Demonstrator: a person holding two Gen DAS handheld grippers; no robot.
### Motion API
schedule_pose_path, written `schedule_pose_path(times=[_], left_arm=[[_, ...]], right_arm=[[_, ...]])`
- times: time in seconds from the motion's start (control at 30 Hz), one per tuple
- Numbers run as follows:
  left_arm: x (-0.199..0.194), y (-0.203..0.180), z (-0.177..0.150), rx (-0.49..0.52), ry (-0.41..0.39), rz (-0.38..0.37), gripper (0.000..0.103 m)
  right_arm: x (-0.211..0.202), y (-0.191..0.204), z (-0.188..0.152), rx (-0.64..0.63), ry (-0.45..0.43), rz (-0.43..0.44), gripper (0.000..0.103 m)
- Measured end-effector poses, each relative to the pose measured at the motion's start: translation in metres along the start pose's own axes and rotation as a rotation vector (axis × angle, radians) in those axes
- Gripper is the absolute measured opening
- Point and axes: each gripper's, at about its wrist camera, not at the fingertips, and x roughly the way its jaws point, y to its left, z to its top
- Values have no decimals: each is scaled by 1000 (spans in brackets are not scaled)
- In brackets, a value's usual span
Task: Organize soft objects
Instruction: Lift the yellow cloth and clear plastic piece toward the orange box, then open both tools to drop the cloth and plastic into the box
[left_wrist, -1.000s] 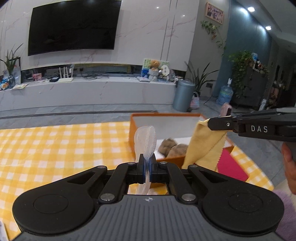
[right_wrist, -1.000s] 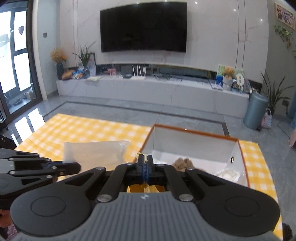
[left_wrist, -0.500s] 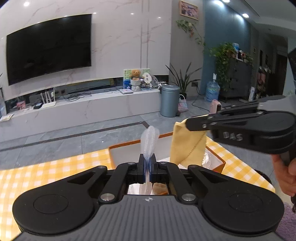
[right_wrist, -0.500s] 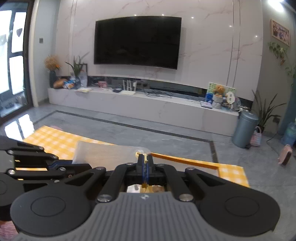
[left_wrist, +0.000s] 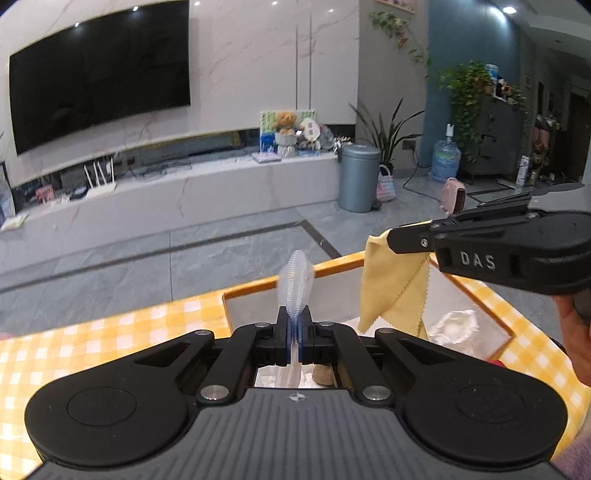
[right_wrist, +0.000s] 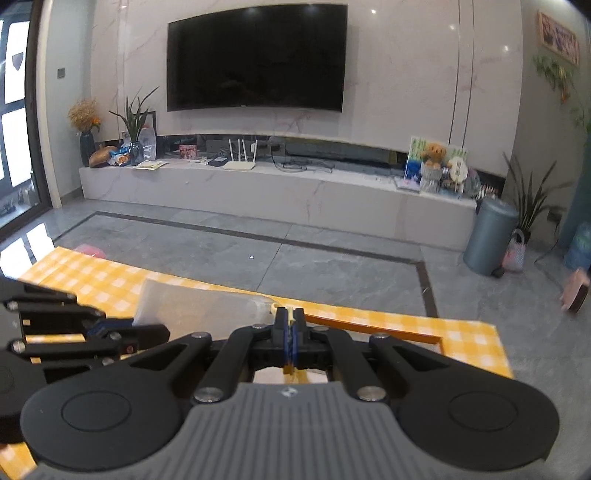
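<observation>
My left gripper (left_wrist: 294, 326) is shut on a translucent ribbed soft sheet (left_wrist: 295, 284), seen edge-on and standing up from the jaws. In the right wrist view that sheet (right_wrist: 199, 308) hangs flat from the left gripper (right_wrist: 125, 330). My right gripper (left_wrist: 393, 238) comes in from the right, shut on a corner of a yellow cloth (left_wrist: 391, 291) that hangs over the orange-rimmed box (left_wrist: 332, 263). Only a sliver of the yellow cloth (right_wrist: 291, 314) shows between the fingers of the right gripper (right_wrist: 290, 322). A white crumpled item (left_wrist: 455, 325) and a brown plush (left_wrist: 325, 373) lie in the box.
The box stands on a table with a yellow checked cloth (left_wrist: 110, 343), near its far right end; its orange rim (right_wrist: 369, 328) runs just beyond my right fingers. Behind is grey tiled floor, a TV bench and a grey bin (left_wrist: 358, 177). A hand (left_wrist: 576, 332) holds the right gripper.
Both grippers have travelled across the table to above the box with their items still held. The box has slid from ahead of the left fingers to beneath them, and the yellow cloth hangs lower over it.
</observation>
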Motion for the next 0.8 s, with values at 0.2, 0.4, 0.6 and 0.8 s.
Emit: schedule_pose_path(times=[0.2, 0.4, 0.6, 0.8], left_arm=[[27, -17, -19, 48, 30, 43, 3], [39, -16, -31, 42, 85, 51, 4], [41, -14, -35, 61, 137, 42, 10], [27, -13, -37, 55, 100, 7, 44]], right_arm=[[49, 3, -9, -88, 58, -61, 0], [84, -3, -26, -100, 172, -83, 0], [97, -1, -37, -112, 240, -85, 6], [84, 8, -37, -158, 222, -109, 43]])
